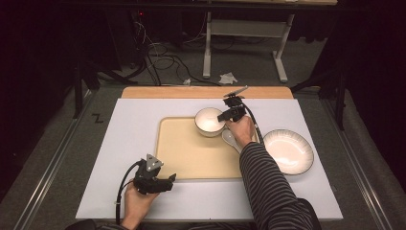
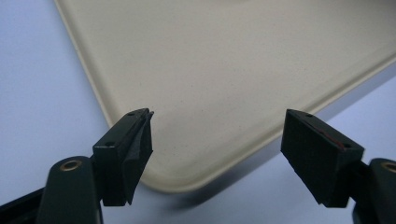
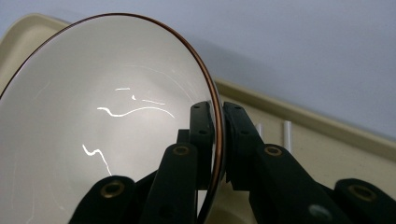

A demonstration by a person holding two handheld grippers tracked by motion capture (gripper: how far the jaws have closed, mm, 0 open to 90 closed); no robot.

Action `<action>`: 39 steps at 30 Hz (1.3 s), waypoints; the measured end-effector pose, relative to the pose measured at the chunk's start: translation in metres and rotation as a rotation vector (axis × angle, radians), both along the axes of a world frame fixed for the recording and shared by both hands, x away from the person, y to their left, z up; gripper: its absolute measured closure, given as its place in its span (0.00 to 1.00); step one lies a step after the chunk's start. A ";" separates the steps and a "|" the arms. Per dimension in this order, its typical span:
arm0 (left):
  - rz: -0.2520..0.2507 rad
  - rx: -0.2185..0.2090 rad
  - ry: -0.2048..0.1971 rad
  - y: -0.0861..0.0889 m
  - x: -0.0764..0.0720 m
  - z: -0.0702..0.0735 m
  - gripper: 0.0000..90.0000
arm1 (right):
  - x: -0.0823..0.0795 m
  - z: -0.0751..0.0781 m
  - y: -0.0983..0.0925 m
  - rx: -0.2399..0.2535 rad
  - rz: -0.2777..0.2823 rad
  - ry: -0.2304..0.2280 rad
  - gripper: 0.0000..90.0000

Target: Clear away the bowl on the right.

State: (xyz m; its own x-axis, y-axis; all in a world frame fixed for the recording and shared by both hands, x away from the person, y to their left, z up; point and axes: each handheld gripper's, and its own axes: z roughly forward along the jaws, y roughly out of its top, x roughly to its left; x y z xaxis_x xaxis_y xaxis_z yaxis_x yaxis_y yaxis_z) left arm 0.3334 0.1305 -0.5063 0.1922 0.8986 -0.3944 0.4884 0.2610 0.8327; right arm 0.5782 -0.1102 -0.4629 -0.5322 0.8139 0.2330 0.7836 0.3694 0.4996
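1. Bowl [image 1: 209,120]: white, with a thin brown rim; located at the far edge of the beige tray [image 1: 191,153], toward 1 o'clock from the tray centre. It appears tilted in the right gripper view; whether its base touches the tray cannot be told.
2. Right gripper [image 1: 225,116]: jaws clamped on the bowl wall at the bowl's 3 o'clock side, one jaw inside the rim, one outside [image 3: 218,140].
3. Spoon [image 1: 230,139]: white ceramic, lies at 5 o'clock from the bowl, just beside it, partly under the right hand.
4. Plate [image 1: 288,151]: white, off the tray, at 3 o'clock from the tray centre.
5. Left gripper [image 1: 168,180]: jaws apart, nothing between them, near the tray's 7 o'clock corner [image 2: 187,184].
6. Step in hand, as judged: placing the bowl on the tray. Next move calls for level seating of the bowl before jaw release, clear of the spoon.
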 end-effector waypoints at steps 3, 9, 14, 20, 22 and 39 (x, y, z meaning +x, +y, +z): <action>-0.003 -0.010 0.003 0.000 -0.002 0.001 0.28 | 0.004 -0.006 0.000 0.000 -0.011 0.014 0.94; 0.002 -0.021 0.007 0.000 -0.002 0.000 0.28 | 0.010 -0.014 -0.002 0.009 -0.042 0.023 0.67; 0.002 -0.013 0.008 0.001 -0.004 0.000 0.28 | 0.013 -0.014 -0.001 -0.002 -0.049 0.012 0.56; 0.006 -0.010 0.005 0.003 -0.002 0.000 0.28 | 0.014 -0.015 -0.002 0.002 -0.064 0.002 0.55; 0.005 -0.009 0.005 0.002 -0.002 0.000 0.28 | 0.014 -0.013 -0.003 0.007 -0.074 -0.001 0.55; 0.000 -0.023 0.013 -0.001 -0.001 0.000 0.27 | -0.016 0.027 -0.029 0.003 -0.056 -0.122 0.65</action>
State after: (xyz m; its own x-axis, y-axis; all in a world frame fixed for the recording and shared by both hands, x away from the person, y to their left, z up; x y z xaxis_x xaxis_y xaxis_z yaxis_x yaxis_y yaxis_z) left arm 0.3329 0.1294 -0.5062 0.1869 0.8892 -0.4175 0.4992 0.2801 0.8200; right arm 0.5625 -0.1390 -0.4363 -0.5103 0.8427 0.1715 0.7361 0.3249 0.5937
